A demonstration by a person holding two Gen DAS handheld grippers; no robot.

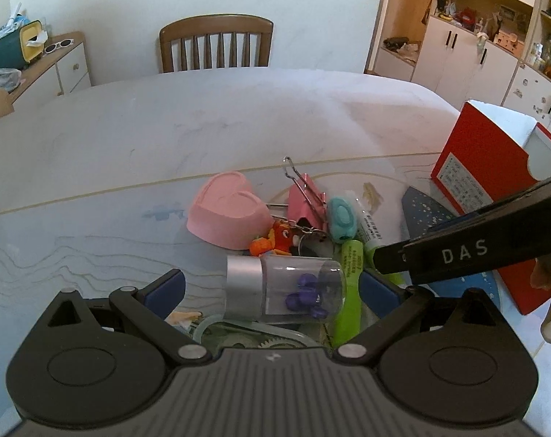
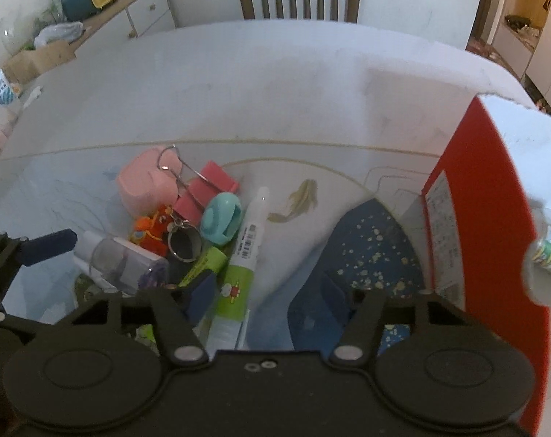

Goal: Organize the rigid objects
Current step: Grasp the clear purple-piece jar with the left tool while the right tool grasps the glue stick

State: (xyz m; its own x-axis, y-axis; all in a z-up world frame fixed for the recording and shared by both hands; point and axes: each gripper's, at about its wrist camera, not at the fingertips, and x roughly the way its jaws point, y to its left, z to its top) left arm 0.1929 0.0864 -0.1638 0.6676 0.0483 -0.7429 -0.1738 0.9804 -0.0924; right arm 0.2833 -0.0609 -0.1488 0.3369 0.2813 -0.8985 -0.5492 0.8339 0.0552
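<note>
A pile of small objects lies on the table: a clear vial with a silver cap and purple bits (image 1: 282, 287), a pink heart box (image 1: 228, 215), a pink binder clip (image 1: 306, 200), a teal gadget (image 1: 343, 220), an orange keychain toy (image 1: 275, 242), a green highlighter (image 1: 348, 276) and a white-green glue pen (image 2: 244, 251). My left gripper (image 1: 272, 287) is open, its jaws either side of the vial. My right gripper (image 2: 268, 295) is open above the glue pen and a blue speckled pouch (image 2: 366, 251). The right gripper's arm (image 1: 475, 247) crosses the left wrist view.
A red box (image 1: 494, 167) stands to the right of the pile; it also shows in the right wrist view (image 2: 486, 218). A wooden chair (image 1: 217, 43) stands at the table's far side. A sideboard (image 1: 57, 69) is at the left, cabinets (image 1: 468, 54) at the right.
</note>
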